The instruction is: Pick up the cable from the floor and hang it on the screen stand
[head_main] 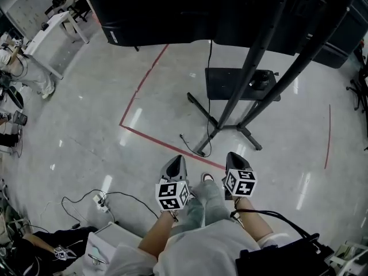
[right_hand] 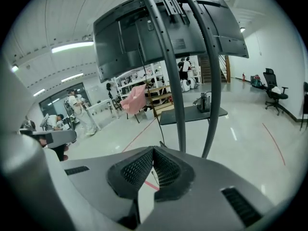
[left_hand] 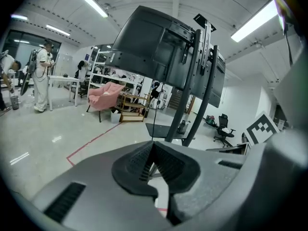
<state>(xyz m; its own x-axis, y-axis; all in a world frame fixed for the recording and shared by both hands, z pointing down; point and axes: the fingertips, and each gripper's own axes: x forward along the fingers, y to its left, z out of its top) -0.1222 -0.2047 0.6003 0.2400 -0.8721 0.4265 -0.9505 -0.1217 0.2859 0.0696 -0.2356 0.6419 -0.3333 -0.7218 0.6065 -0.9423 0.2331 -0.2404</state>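
The left grey plastic two-jaw gripper [head_main: 175, 167] and the right grey plastic two-jaw gripper [head_main: 237, 160] are held side by side, close to the torso and near each other but not touching, both pointing forward and slightly down. Behind each set of jaws sits its black-and-white marker cube, the left cube [head_main: 172, 195] and the right cube [head_main: 240, 182], and behind those the bare left forearm [head_main: 154, 236] and bare right forearm [head_main: 253, 223] run back towards the body. In each gripper view the ribbed black pads, left [left_hand: 139, 161] and right [right_hand: 136, 170], meet at their tips with nothing between them.
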